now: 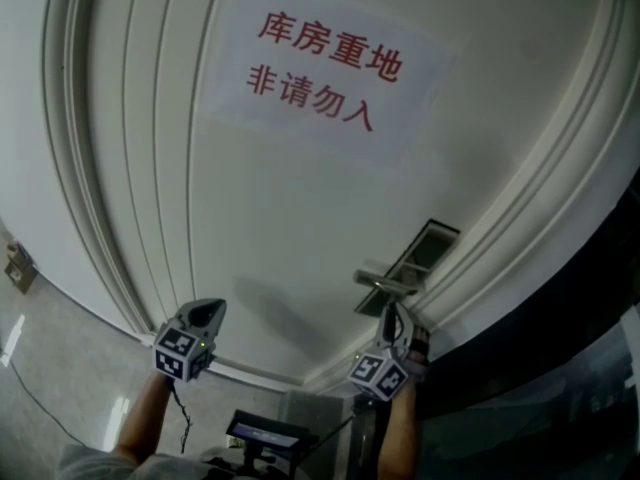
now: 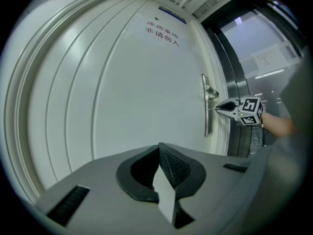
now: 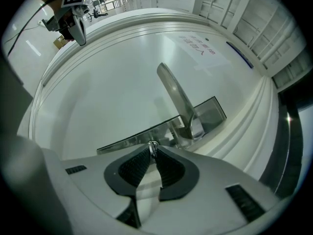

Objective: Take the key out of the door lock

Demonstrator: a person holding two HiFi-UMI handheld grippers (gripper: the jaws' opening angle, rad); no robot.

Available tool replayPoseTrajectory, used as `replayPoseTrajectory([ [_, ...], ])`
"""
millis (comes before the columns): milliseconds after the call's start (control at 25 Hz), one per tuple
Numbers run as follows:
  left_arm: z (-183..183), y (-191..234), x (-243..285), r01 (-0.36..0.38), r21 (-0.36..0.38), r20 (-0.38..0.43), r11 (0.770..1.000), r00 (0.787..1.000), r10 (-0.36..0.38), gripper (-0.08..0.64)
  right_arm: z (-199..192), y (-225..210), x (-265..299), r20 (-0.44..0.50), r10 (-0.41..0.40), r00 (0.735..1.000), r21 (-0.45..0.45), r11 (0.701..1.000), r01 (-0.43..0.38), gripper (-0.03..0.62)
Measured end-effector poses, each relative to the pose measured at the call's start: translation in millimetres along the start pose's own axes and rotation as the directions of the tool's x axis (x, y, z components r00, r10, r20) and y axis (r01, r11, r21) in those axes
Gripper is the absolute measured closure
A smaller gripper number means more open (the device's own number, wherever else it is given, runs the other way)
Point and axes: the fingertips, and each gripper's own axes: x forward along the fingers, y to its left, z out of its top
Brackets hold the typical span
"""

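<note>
Two tongs face a white door (image 2: 122,82). Nearest, the right tongs (image 3: 153,150) are clamped on the small metal key (image 3: 153,145), its head pinched between the pad tips. The key's shaft sits in the steel lock plate (image 3: 127,140), just below the lever handle (image 3: 176,97). The left tongs (image 2: 159,150) are held well to the side of the lock, tips closed together with nothing between them, pointing at the bare door. Farther up the door hangs a paper sign (image 1: 325,68) printed with red Chinese characters.
</note>
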Motion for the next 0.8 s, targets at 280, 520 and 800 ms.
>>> replayPoseTrajectory([
  [280, 0.4, 0.2, -2.5, 0.003, 0.006, 0.002, 1.0, 1.0, -0.003, 0.552, -0.3, 0.6, -4.2, -0.005, -0.016, 1.0, -0.004, 1.0, 0.016, 0.535],
  [520, 0.1, 0.8, -6.9, 0.002, 0.008, 0.004, 1.0, 1.0, -0.002, 0.552, 0.9, 1.0, -7.1, -0.011, -0.038, 0.999, -0.008, 0.999, 0.037, 0.535],
  [800, 1.8, 3.7, -10.4, -0.002, 0.01, 0.009, 1.0, 1.0, 0.002, 0.552, 2.4, 1.1, -12.6, -0.008, -0.046, 0.999, 0.001, 0.999, 0.046, 0.566],
])
